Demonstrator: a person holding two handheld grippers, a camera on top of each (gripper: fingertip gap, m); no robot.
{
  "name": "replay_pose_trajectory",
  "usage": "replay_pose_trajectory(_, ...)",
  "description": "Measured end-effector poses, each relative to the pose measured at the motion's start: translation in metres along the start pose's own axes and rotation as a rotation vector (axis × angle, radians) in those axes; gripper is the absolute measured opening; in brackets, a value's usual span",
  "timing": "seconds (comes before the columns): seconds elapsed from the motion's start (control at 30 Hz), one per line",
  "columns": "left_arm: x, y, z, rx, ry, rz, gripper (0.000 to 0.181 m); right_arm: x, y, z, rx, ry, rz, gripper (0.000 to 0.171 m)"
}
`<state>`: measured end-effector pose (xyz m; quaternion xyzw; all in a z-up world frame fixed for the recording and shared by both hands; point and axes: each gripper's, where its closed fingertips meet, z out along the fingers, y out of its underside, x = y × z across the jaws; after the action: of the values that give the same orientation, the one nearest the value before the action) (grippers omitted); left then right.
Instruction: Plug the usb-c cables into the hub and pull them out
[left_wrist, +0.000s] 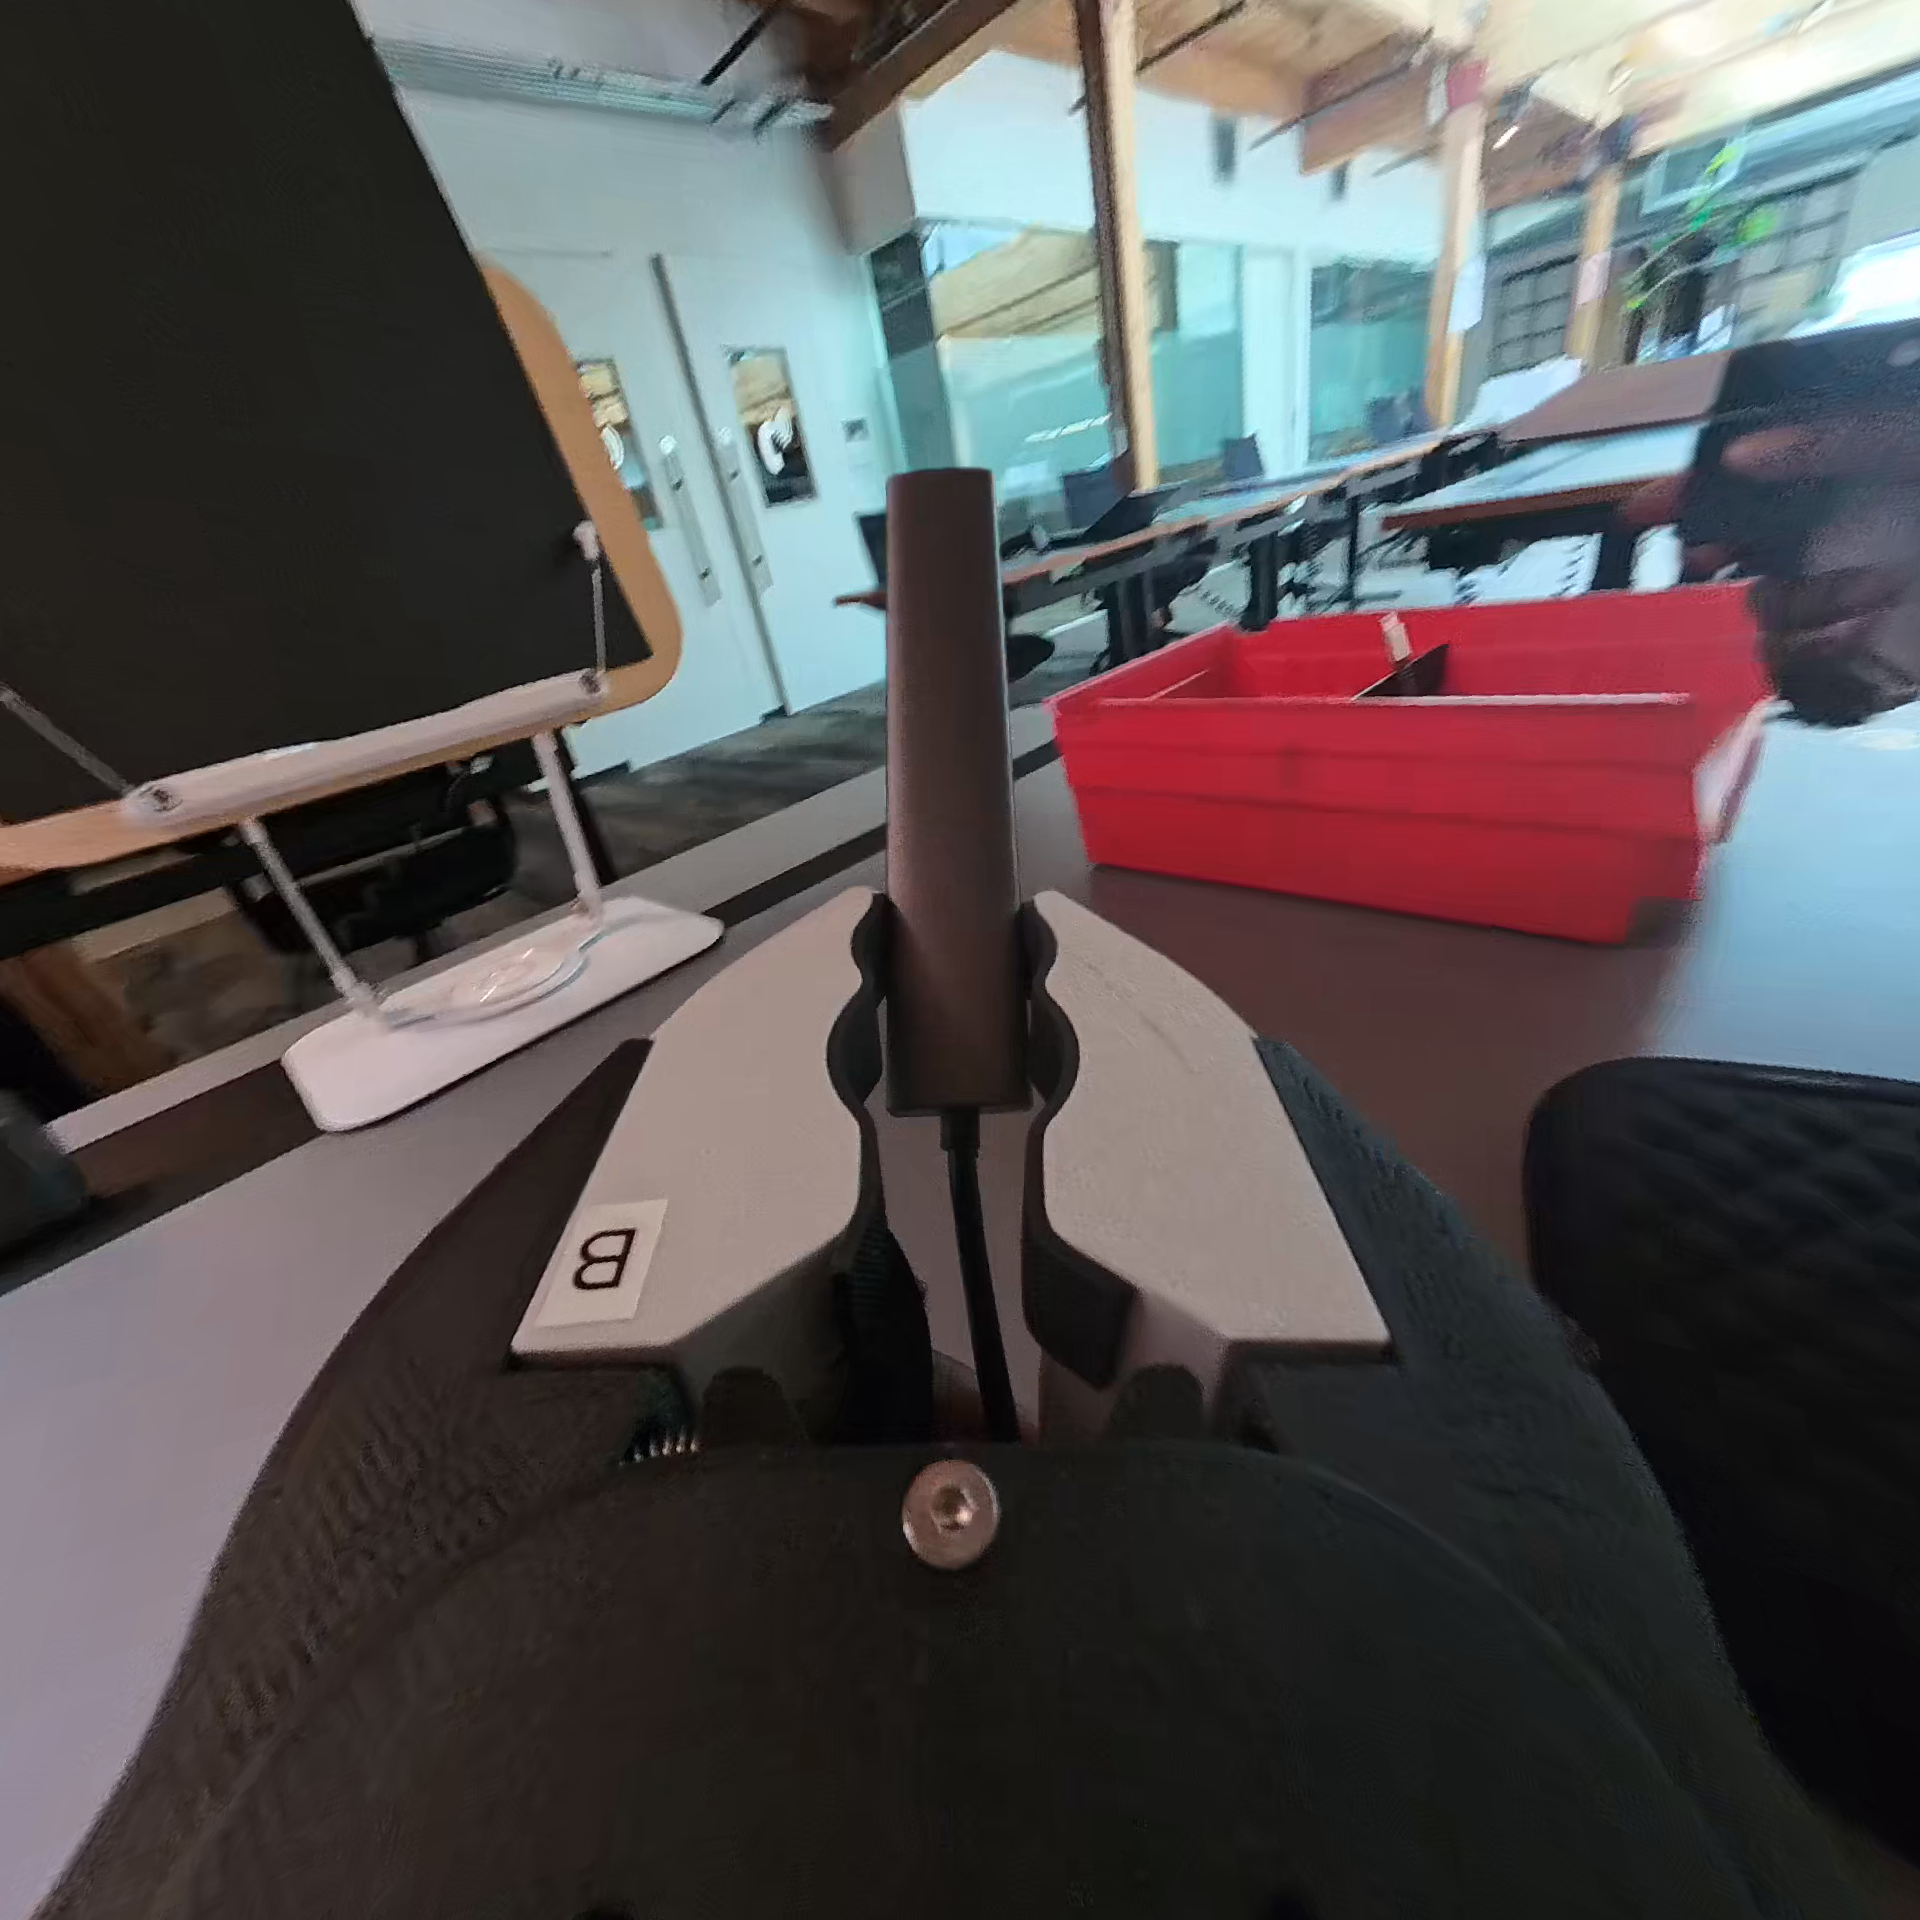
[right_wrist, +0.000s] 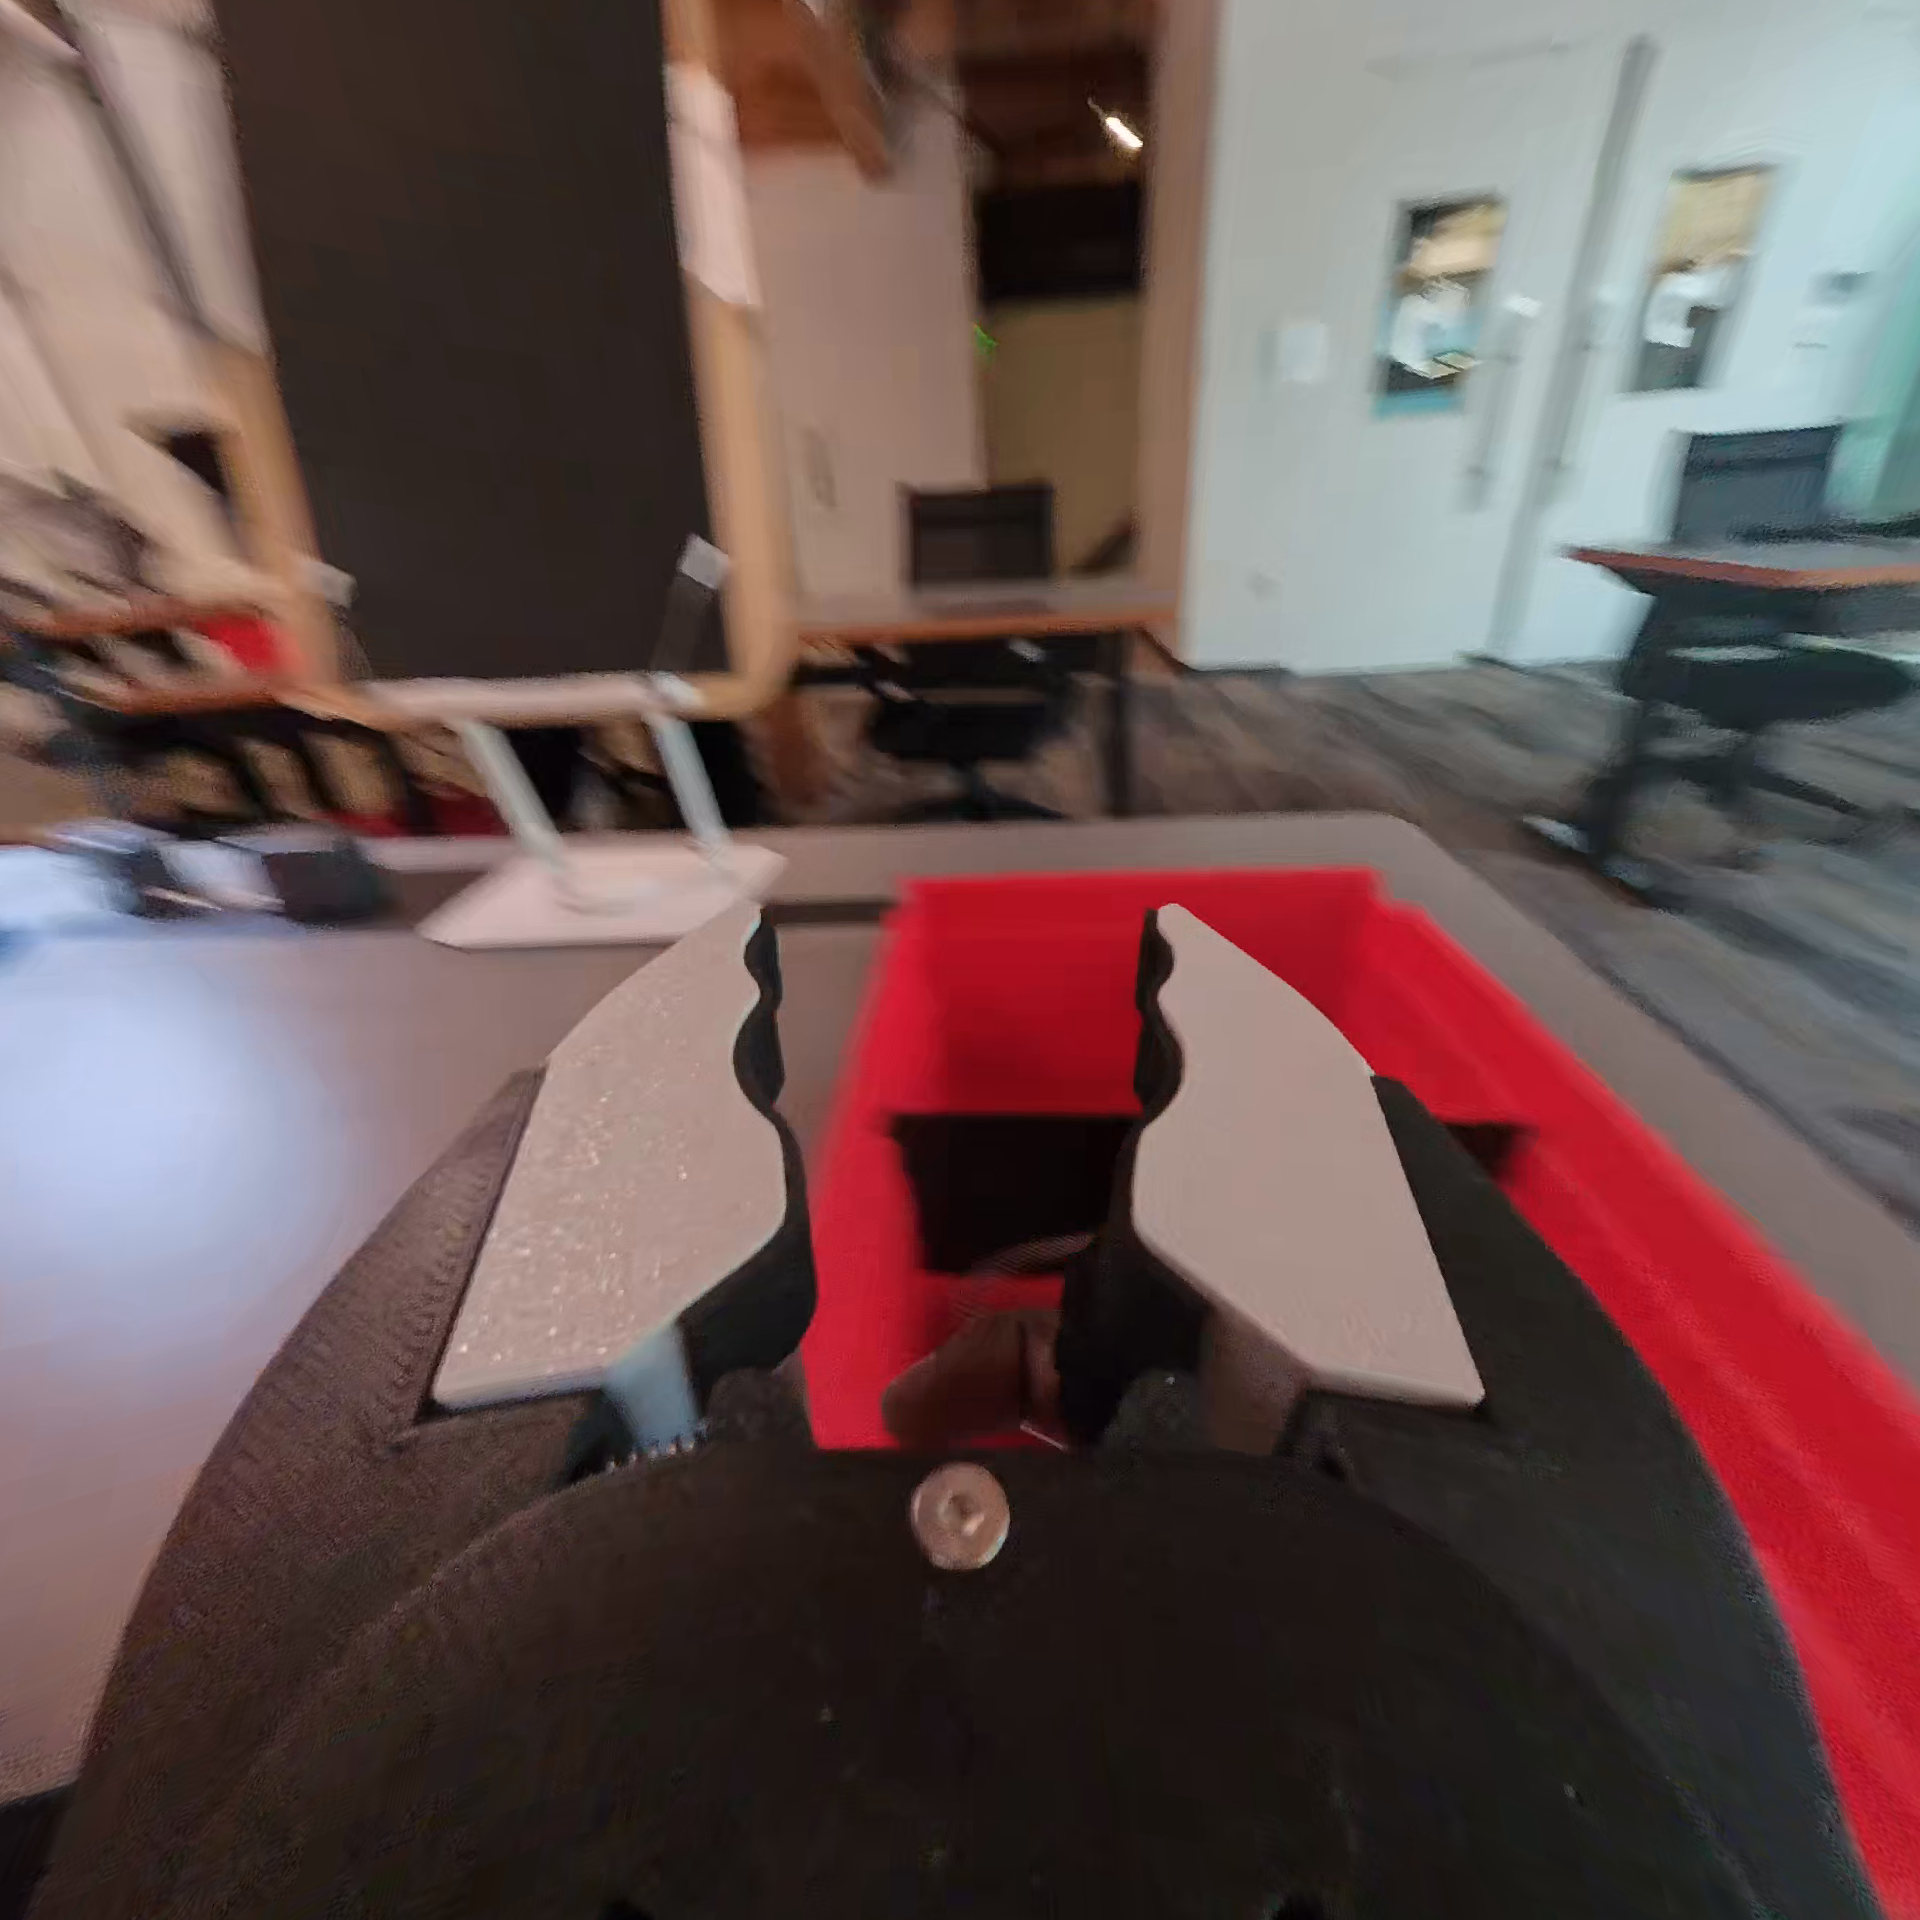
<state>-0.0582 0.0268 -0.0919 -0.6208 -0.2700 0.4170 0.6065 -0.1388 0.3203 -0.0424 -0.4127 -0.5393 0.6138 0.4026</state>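
Grey fingers of the left gripper (left_wrist: 951, 925) are clamped on the hub (left_wrist: 948, 727), a dark slim bar that stands up out of the grip, its thin black cable (left_wrist: 982, 1299) trailing back between the fingers toward the gripper body. Beyond and to the right of the hub, a red bin (left_wrist: 1403, 790) sits on the dark table (left_wrist: 1351, 997); left of the hub stands a white stand (left_wrist: 499, 997) carrying a black board. The right gripper (right_wrist: 956, 935) hangs over the red bin (right_wrist: 1621, 1299) with its fingers spread apart and nothing between them. A black divider (right_wrist: 1008, 1174) crosses the bin. Something brownish lies in its near compartment, too blurred to identify.
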Motion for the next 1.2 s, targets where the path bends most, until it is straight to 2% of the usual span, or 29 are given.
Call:
replay_pose_trajectory(0.07,0.017,-0.014,-0.003,0.089,0.122,-0.050,0.024,-0.054,-0.019,-0.008,0.091,-0.235,0.111,0.066)
replay_pose_trajectory(0.13,0.040,-0.030,-0.012,0.185,0.325,-0.148,0.023,-0.114,-0.033,-0.023,0.147,-0.501,0.212,0.066)
replay_pose_trajectory(0.2,0.065,-0.043,-0.025,0.235,0.570,-0.290,0.023,-0.170,-0.032,-0.037,0.147,-0.735,0.274,0.068)
replay_pose_trajectory(0.27,0.078,-0.051,-0.036,0.261,0.735,-0.398,0.024,-0.218,-0.019,-0.049,0.106,-0.911,0.266,0.076)
replay_pose_trajectory(0.37,0.084,-0.048,-0.037,0.229,0.785,-0.429,0.024,-0.258,-0.004,-0.054,0.110,-0.991,0.230,0.076)
replay_pose_trajectory(0.5,0.099,-0.041,-0.041,0.179,0.862,-0.382,0.024,-0.281,0.015,-0.049,0.058,-1.035,0.327,0.076)
replay_pose_trajectory(0.6,0.101,-0.034,-0.037,0.135,0.852,-0.373,0.024,-0.287,0.017,-0.047,0.067,-1.049,0.415,0.065)
replay_pose_trajectory(0.7,0.097,-0.030,-0.035,0.112,0.827,-0.376,0.024,-0.287,0.012,-0.053,0.112,-1.085,0.459,0.034)
replay_pose_trajectory(0.77,0.098,-0.029,-0.034,0.104,0.834,-0.385,0.024,-0.286,0.008,-0.058,0.142,-1.112,0.473,0.019)
replay_pose_trajectory(0.9,0.100,-0.033,-0.036,0.132,0.865,-0.429,0.029,-0.282,-0.002,-0.067,0.190,-1.105,0.391,0.020)
replay_pose_trajectory(1.0,0.074,-0.037,-0.022,0.193,0.689,-0.475,0.068,-0.259,-0.030,-0.072,0.269,-1.049,0.399,0.019)
replay_pose_trajectory(1.13,-0.009,-0.018,-0.004,0.220,0.235,-0.673,0.070,-0.207,-0.077,-0.078,0.410,-0.873,0.349,0.021)
replay_pose_trajectory(1.2,-0.036,-0.017,-0.010,0.276,0.157,-0.812,0.070,-0.172,-0.102,-0.076,0.469,-0.699,0.271,0.019)
